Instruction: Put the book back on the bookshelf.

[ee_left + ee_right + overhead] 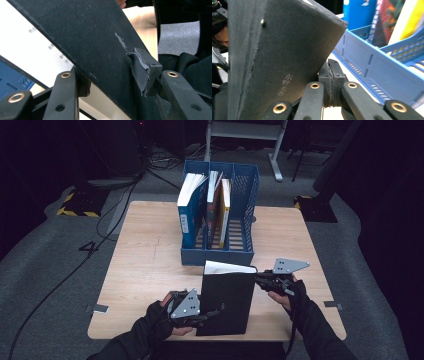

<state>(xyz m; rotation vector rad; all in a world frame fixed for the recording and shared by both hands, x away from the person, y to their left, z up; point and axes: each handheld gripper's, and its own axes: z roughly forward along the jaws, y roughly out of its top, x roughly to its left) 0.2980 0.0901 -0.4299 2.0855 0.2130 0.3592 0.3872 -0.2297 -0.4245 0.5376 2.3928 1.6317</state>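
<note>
1. Black book [226, 301]: stands upright on the near half of the wooden table [145, 265], just in front of the blue file rack [220, 255], its black cover toward the person and the white page block [227, 268] showing along its top edge; pale characters are printed on the cover in the right gripper view [287, 83]
2. Left gripper [216, 310]: at the book's lower left edge, grey three-cornered plate on top; in the left gripper view its two jaws stand on either side of the black cover [95, 47], the worn pad [140, 71] of one jaw lying against the cover, so the book's edge is clamped between them
3. Right gripper [258, 278]: at the book's upper right corner; in the right gripper view its fingertips [332, 82] are pressed together with no gap, and the cover's lower corner runs down behind them, so whether they pinch it cannot be told
4. Blue file rack: three compartments; a blue book [191, 210] leans in the left one, a red book [214, 205] and a yellow book [225, 212] stand in the middle one
5. The person's dark sleeves [320, 335] enter from the bottom edge in the high view
</note>
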